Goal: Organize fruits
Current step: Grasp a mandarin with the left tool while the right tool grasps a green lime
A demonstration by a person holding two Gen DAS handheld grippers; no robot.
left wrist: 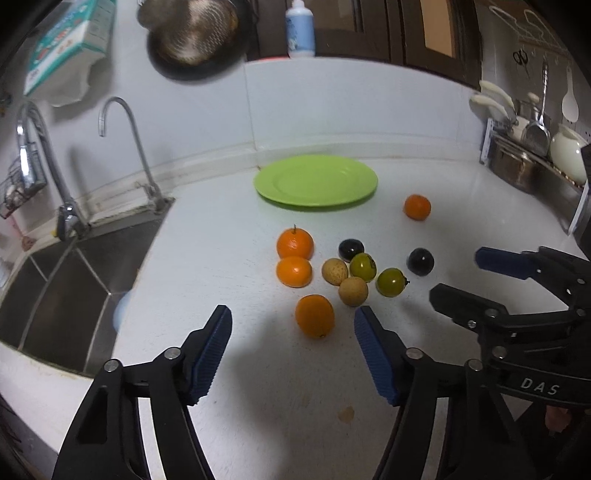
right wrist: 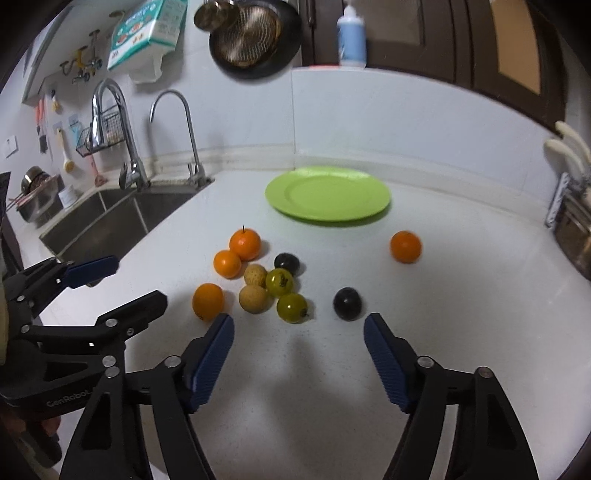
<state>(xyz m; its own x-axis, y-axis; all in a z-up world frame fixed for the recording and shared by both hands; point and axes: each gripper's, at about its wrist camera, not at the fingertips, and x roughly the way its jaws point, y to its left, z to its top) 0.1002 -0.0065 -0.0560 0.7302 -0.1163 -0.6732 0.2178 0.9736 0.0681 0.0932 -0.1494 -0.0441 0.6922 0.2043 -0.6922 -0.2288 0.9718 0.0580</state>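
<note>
A green plate [left wrist: 316, 180] [right wrist: 328, 193] lies empty at the back of the white counter. In front of it sits a cluster of fruit: several oranges, the nearest orange [left wrist: 314, 316] [right wrist: 207, 301], two tan round fruits [left wrist: 353, 291], two green fruits [left wrist: 390, 282] [right wrist: 292, 307] and two dark plums [left wrist: 420, 261] [right wrist: 347, 303]. One orange [left wrist: 417, 207] [right wrist: 405, 246] lies apart to the right. My left gripper [left wrist: 293, 345] is open and empty, just short of the nearest orange. My right gripper [right wrist: 299, 350] is open and empty, just short of the green fruit and the plum.
A steel sink [left wrist: 62, 288] [right wrist: 110, 214] with two taps lies to the left. A dish rack with pots and utensils [left wrist: 532, 147] stands at the right. A pan and strainer [left wrist: 195, 33] hang on the back wall. The right gripper shows in the left wrist view [left wrist: 465, 275].
</note>
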